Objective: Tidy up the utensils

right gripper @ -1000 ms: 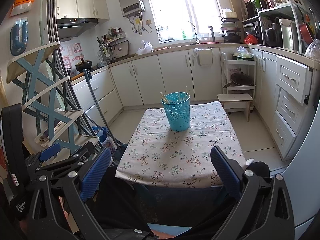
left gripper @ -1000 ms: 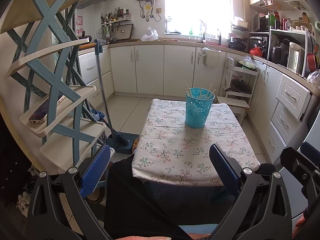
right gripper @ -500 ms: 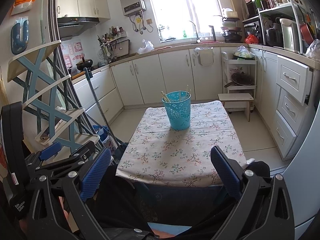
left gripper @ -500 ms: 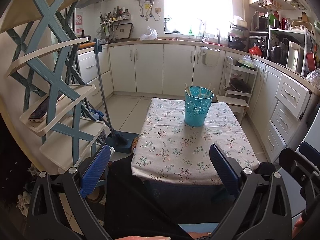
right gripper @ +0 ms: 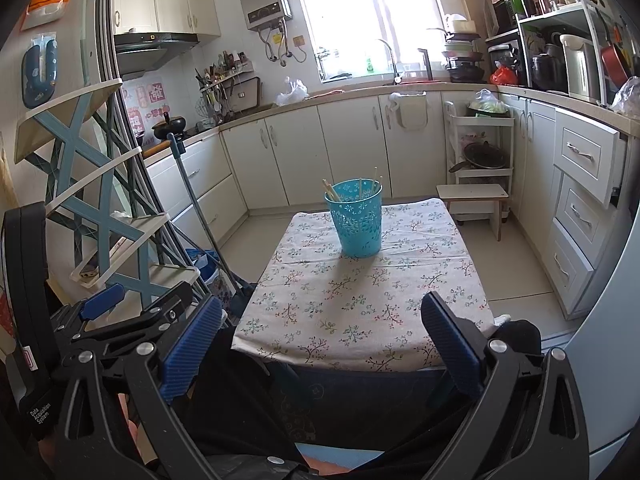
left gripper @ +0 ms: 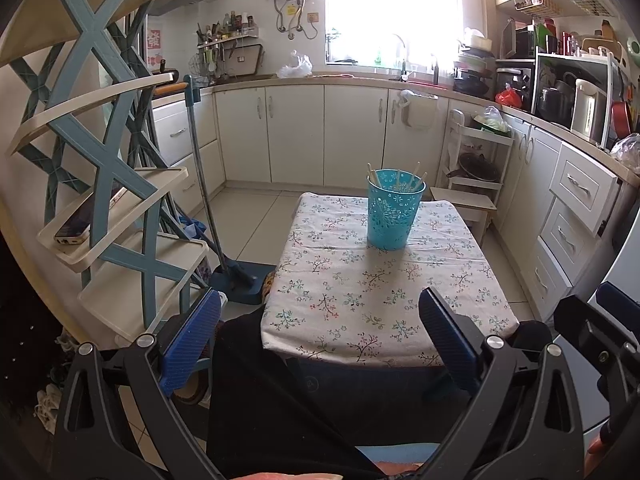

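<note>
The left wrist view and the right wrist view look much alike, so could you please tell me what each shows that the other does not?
Only the left wrist view shows the phone plainly on the blue shelf rack. Only the right wrist view shows the range hood and black pot. Both share the turquoise cup of chopsticks on the floral tablecloth, and each tool, left and right, open and empty.

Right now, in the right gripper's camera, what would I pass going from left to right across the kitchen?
Blue-and-cream crossed-leg shelf rack → blue-handled mop → turquoise perforated cup holding wooden chopsticks → small cream wooden step stool → white drawer cabinet.
</note>
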The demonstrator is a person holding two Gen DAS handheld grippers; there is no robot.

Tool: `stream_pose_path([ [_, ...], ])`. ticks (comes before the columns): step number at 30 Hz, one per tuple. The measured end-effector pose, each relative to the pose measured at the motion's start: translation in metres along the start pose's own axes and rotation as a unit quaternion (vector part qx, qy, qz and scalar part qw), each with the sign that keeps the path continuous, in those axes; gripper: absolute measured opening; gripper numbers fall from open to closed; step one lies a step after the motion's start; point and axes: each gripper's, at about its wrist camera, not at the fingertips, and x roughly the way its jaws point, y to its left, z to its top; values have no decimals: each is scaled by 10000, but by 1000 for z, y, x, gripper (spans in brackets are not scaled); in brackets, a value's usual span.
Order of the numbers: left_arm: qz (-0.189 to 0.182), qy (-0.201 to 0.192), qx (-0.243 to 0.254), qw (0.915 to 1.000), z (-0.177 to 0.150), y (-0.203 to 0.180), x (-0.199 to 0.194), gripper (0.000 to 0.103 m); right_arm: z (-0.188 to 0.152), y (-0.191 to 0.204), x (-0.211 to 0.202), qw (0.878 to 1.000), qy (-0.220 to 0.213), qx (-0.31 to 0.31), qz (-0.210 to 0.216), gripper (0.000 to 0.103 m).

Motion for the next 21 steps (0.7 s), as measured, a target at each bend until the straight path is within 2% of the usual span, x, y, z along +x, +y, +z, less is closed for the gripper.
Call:
stream_pose_path([
  [21,-5,16,9,10000,-2,-1,1,95,-2,1,1,10000,17,4,5,96],
])
